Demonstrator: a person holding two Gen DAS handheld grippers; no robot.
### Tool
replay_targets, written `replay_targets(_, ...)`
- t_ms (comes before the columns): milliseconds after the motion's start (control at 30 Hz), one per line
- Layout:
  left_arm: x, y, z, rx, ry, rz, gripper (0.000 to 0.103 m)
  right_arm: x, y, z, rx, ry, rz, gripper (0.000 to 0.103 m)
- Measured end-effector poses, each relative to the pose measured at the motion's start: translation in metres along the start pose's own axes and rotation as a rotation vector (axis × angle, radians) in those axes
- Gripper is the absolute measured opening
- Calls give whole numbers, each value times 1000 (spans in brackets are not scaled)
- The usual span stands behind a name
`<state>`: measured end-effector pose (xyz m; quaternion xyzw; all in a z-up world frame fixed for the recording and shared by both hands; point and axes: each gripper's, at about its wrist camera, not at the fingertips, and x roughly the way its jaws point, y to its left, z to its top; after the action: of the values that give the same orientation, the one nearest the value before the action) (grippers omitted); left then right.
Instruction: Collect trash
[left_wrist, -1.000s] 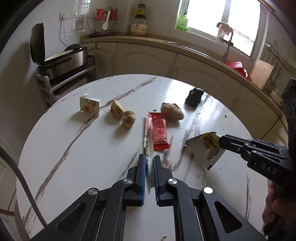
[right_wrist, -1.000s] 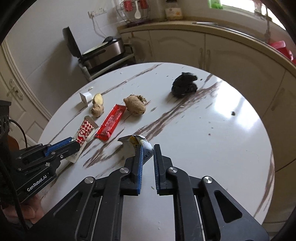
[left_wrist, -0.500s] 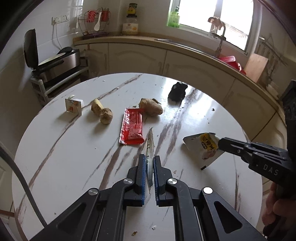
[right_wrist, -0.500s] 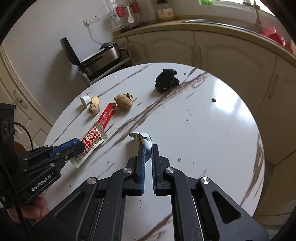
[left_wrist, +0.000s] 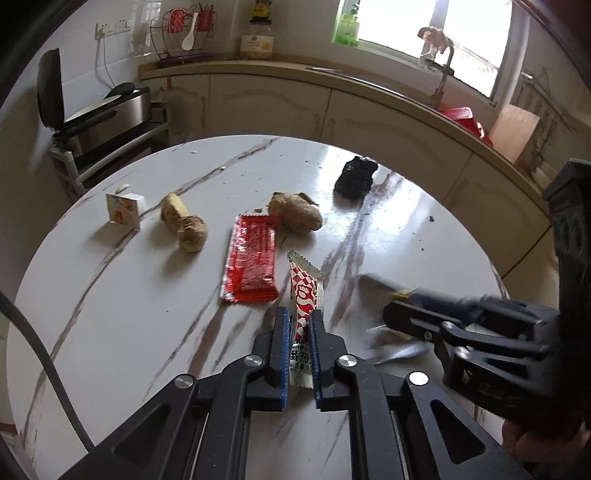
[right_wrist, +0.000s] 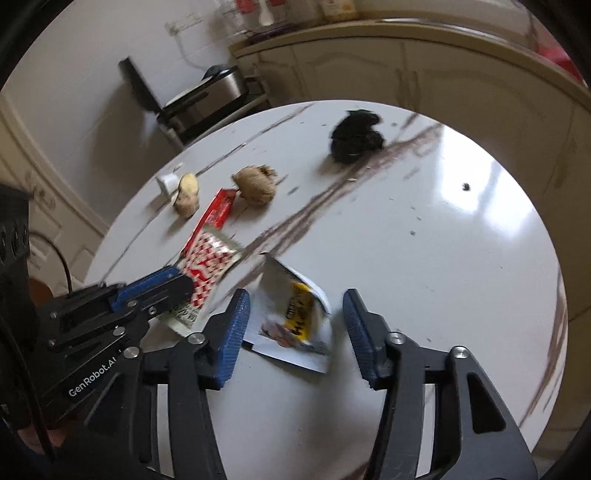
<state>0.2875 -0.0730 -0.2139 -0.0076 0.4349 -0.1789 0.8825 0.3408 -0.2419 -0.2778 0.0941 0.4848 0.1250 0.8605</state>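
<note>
My left gripper (left_wrist: 298, 321) is shut on a red-and-white checked wrapper (left_wrist: 305, 295), held above the round marble table (left_wrist: 110, 332); it also shows in the right wrist view (right_wrist: 210, 266). My right gripper (right_wrist: 291, 321) is open, its jaws wide on either side of a white and yellow snack packet (right_wrist: 295, 317) that looks loose between them. In the left wrist view the right gripper (left_wrist: 402, 317) sits blurred at the right. A red wrapper (left_wrist: 253, 267) lies flat on the table.
Ginger pieces (left_wrist: 184, 227) (left_wrist: 295, 212), a small white box (left_wrist: 123, 210) and a crumpled black bag (left_wrist: 354, 177) lie further back on the table. Cabinets and a counter (left_wrist: 332, 85) curve behind. A grill on a rack (left_wrist: 99, 118) stands at the left.
My right gripper opened and let go of the white and yellow packet. My left gripper turned, so the checked wrapper now shows its face. Both grippers moved closer together.
</note>
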Motion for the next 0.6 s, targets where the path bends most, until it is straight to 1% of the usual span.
replay_targets(33, 1, -1, 0, 4, -1, -6, 5, 2, 4, 0, -19, 8, -13, 13)
replay_targets(100, 2, -5, -1, 10, -4, -18, 4, 4, 10, -2, -48, 5, -24, 12)
replay_targets(200, 0, -8, -1, 10, -14, -27, 3, -1, 8, -5, -34, 0, -7, 10)
replay_targets(467, -10, -26, -4, 35, -28, -39, 1, -36, -22, -10, 52, -65, -14, 10)
replay_targets(533, -9, -32, -5, 47, -24, -31, 1, -44, -30, -10, 64, -76, -22, 10)
replay_targets(600, -5, -37, -6, 66, -6, -23, 4, -50, -38, -12, 77, -82, -24, 10)
